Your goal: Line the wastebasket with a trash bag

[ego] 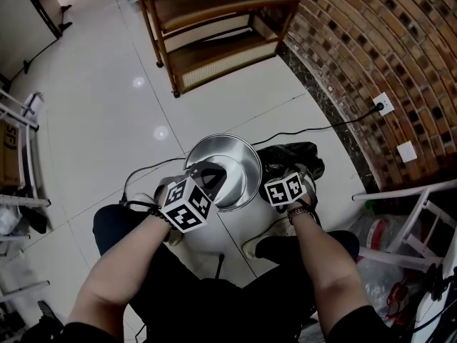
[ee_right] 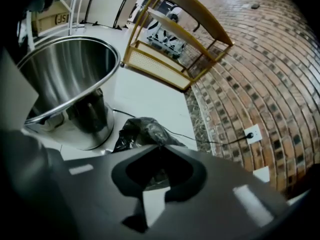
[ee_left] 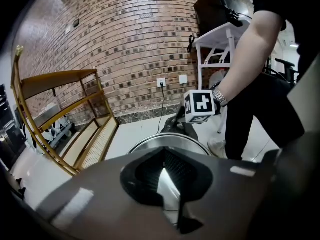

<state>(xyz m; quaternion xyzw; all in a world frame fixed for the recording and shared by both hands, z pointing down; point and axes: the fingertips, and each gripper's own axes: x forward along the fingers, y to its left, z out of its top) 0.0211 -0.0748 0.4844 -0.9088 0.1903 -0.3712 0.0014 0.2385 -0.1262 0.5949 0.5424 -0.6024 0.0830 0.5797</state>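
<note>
A round steel wastebasket (ego: 239, 164) stands on the tiled floor between my feet, with no bag in it. My left gripper (ego: 213, 175) is shut, with its jaws at the basket's near-left rim; in the left gripper view the left gripper (ee_left: 163, 148) points over the rim (ee_left: 167, 138). A crumpled black trash bag (ego: 291, 154) lies on the floor against the basket's right side. My right gripper (ego: 295, 170) reaches down onto it. In the right gripper view the right gripper (ee_right: 162, 146) has its jaw tips pinched on a fold of the bag (ee_right: 142, 130), beside the basket (ee_right: 70, 79).
A wooden shelf unit (ego: 214, 27) stands behind the basket, and a brick wall (ego: 378, 48) runs along the right. From a wall socket (ego: 383, 104) a black cable (ego: 307, 128) runs across the floor. White frames stand at the right (ego: 421, 213) and left (ego: 25, 156).
</note>
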